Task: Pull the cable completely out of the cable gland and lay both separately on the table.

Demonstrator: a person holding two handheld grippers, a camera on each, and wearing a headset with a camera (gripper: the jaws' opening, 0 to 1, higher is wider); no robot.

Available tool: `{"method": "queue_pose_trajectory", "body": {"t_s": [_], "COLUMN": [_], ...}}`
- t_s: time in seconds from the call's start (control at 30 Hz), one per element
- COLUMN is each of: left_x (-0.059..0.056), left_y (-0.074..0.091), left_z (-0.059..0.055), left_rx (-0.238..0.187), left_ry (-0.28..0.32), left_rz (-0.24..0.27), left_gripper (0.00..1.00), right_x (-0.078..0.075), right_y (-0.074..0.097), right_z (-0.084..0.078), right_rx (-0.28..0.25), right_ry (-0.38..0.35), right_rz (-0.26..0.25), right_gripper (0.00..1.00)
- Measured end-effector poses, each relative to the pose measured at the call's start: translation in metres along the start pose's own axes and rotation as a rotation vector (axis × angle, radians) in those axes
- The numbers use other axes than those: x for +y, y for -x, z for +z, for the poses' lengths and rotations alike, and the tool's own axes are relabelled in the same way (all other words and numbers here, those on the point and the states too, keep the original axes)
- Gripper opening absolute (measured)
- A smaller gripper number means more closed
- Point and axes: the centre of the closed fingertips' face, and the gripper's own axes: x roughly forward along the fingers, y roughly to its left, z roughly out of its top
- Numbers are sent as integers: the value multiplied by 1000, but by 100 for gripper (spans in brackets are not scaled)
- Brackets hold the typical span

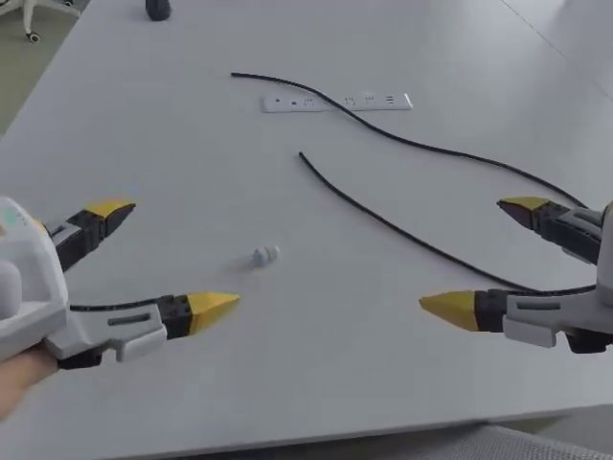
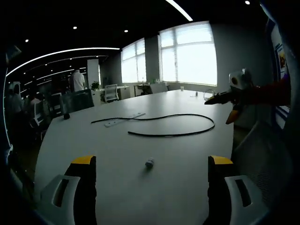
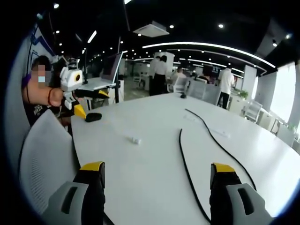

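A long black cable (image 1: 402, 225) lies in a loop across the grey table (image 1: 192, 125), apart from the small white cable gland (image 1: 264, 255), which lies by itself nearer the front. My left gripper (image 1: 168, 259) hovers at the front left, open, with nothing between its yellow-tipped fingers. My right gripper (image 1: 488, 259) hovers at the front right, also open and empty. The gland (image 2: 149, 162) lies ahead of the left gripper's jaws, with the cable (image 2: 173, 133) beyond it. In the right gripper view the gland (image 3: 135, 139) lies ahead to the left and the cable (image 3: 187, 173) runs between the jaws.
A white power strip (image 1: 335, 102) lies at the back under one run of the cable. A dark object (image 1: 158, 10) sits at the far edge. Several people stand in the office beyond the table (image 3: 161, 70). A white mesh chair back (image 3: 44, 154) stands at the table's near edge.
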Motion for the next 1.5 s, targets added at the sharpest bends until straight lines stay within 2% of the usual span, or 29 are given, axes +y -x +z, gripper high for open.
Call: {"method": "queue_pose_trajectory", "body": {"t_s": [0.07, 0.1, 0.17, 0.23, 0.3, 0.47, 0.7, 0.83, 1.0, 1.2, 1.33, 1.5], "left_x": [-3, -4, -5, -7, -8, -5, -2, -4, -8, -6, -3, -5], "left_y": [7, 10, 16, 21, 25, 28, 28, 25, 20, 18, 16, 14], "left_z": [-10, -14, -17, -22, -21, -16, -3, 3, 0, -2, 1, 3], "left_rx": [36, 50, 40, 63, 47, 35, 23, 19, 27, 27, 20, 16], "left_ry": [66, 80, 76, 81, 57, 44, 24, 13, 9, 24, 31, 24], "left_rz": [-8, -3, 3, 19, 31, 70, 94, 92, 85, 88, 95, 92], "left_gripper": [100, 100, 100, 100, 100, 100, 100, 100, 100, 99, 99, 99], "right_x": [0, -1, -3, -3, -3, -2, -4, -7, -8, -12, -16, -20], "right_y": [2, 3, 5, 8, 10, 10, 12, 12, 11, 10, 10, 9], "right_z": [-2, -4, -8, -13, -17, -25, -23, -18, -22, -29, -26, -18], "right_rx": [-3, -3, -8, -12, -8, 2, -10, -21, -10, -1, -10, -28], "right_ry": [-6, -16, -23, -35, -39, -49, -49, -39, -40, -49, -43, -41], "right_rz": [-1, -6, -14, -19, -21, -25, -24, -29, -21, -21, -23, -33], "right_gripper": [94, 94, 94, 95, 94, 95, 95, 95, 95, 94, 94, 95]}}
